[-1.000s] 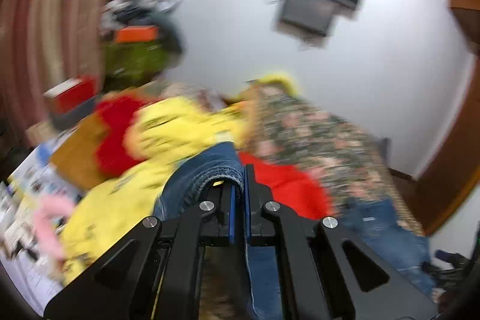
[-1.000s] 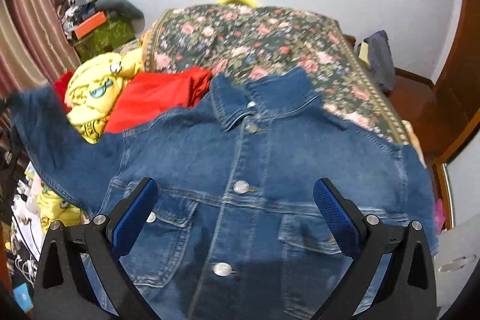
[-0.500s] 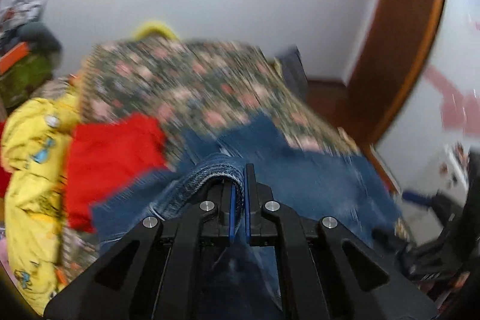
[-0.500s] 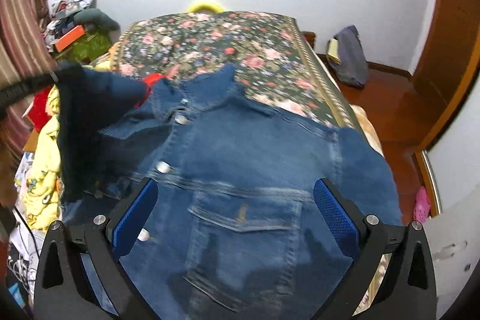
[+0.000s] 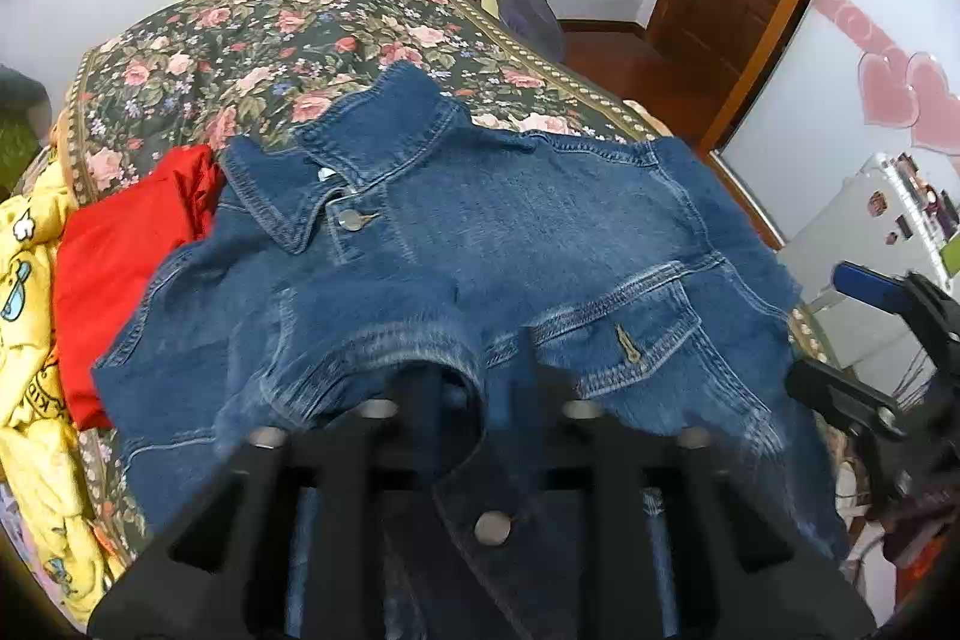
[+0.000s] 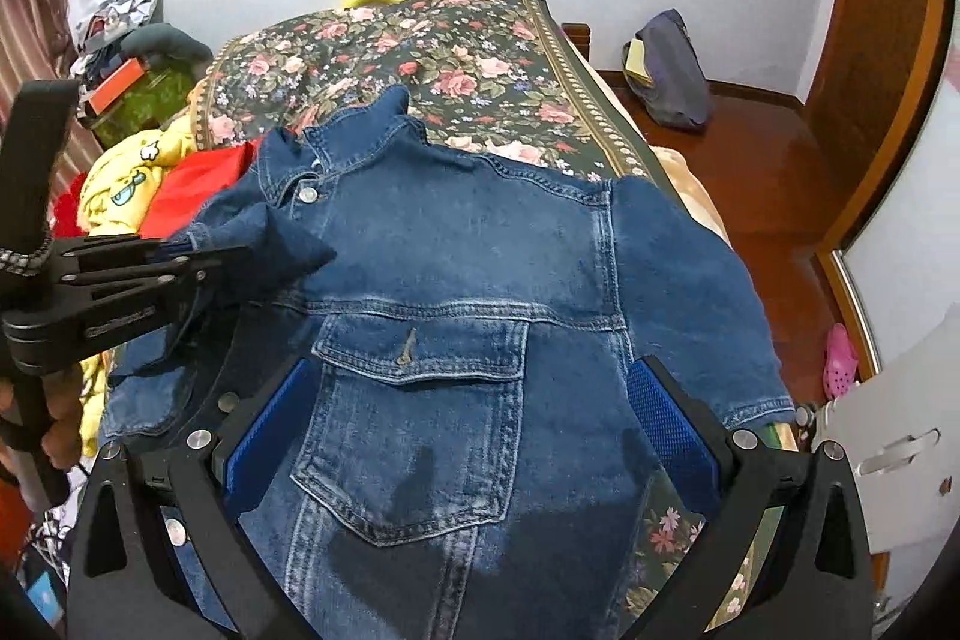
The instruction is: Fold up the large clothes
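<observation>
Left tongs (image 5: 474,388) blurred, perhaps parted; denim jacket (image 5: 480,244) hem cut off.

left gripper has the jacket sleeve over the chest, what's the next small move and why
Probably lower the left gripper slightly and let go of the sleeve cuff. The cuff already lies across the denim jacket front, just beside the chest pocket, so that fold looks placed. The right gripper hangs open over the pocket, free to take the other sleeve, which is spread toward the bed edge.
</observation>
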{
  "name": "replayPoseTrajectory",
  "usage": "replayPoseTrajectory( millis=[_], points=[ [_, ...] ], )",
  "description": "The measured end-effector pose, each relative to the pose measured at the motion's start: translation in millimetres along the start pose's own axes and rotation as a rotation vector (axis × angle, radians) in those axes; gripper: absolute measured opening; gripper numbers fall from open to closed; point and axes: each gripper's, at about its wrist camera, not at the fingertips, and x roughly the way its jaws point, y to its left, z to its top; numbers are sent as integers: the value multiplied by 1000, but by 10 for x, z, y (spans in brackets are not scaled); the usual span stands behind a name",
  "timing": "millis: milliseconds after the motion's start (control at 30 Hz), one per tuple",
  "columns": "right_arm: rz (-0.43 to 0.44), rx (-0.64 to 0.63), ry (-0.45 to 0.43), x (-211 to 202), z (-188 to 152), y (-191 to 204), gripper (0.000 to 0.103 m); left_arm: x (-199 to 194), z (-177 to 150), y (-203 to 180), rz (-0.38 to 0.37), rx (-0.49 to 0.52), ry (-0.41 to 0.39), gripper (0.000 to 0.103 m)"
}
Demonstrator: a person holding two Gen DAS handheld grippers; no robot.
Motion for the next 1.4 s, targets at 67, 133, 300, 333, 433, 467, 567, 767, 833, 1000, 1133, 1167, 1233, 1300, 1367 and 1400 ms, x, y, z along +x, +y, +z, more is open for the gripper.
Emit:
replayPoseTrajectory(
  millis=[67, 133, 300, 333, 433, 467, 567, 767, 833, 1000, 1133, 1167, 1233, 1300, 1367, 1400],
  points=[
    [3, -21, -5, 15, 43, 75, 103, -122, -29, 105, -13, -9, -16, 52],
    [7, -45, -12, 25, 75, 163, 103, -290, -85, 230, -4, -19, -34, 57],
    [30, -124, -47, 12, 163, 481, 103, -685, -245, 626, 49, -59, -98, 65],
    [38, -146, -53, 13, 183, 574, 103, -725, -270, 691, 61, -65, -105, 67],
    [48, -215, -57, 49, 232, 831, 103, -862, -448, 1013, 153, -80, -115, 68],
    [51, -238, -58, 61, 245, 912, 103, -871, -519, 1115, 179, -89, -107, 68],
    [65, -318, -61, 130, 302, 1209, 103, -839, -729, 1403, 217, -131, -64, 68],
    [99, -433, -16, 399, 417, 1681, 103, -571, -1248, 1896, 249, -211, 41, 68],
    [103, -492, 25, 564, 457, 1836, 102, -444, -1396, 2012, 230, -240, 81, 68],
    [67, -622, 166, 1003, 425, 2027, 95, -217, -1725, 2122, 182, -273, 147, 68],
    [46, -681, 238, 1217, 344, 1976, 89, -99, -1844, 2077, 138, -271, 170, 68],
    [45, -692, 225, 1211, 333, 1970, 87, -66, -1858, 2054, 136, -259, 178, 68],
    [51, -703, 204, 1194, 312, 1991, 78, 13, -1864, 1987, 150, -233, 192, 68],
    [67, -696, 202, 1199, 312, 2021, 59, 42, -1841, 1957, 177, -225, 181, 68],
    [93, -673, 198, 1207, 332, 2039, 45, 46, -1805, 1967, 190, -239, 173, 68],
    [104, -665, 193, 1204, 333, 2049, 37, 42, -1780, 1981, 202, -252, 162, 68]
  ],
)
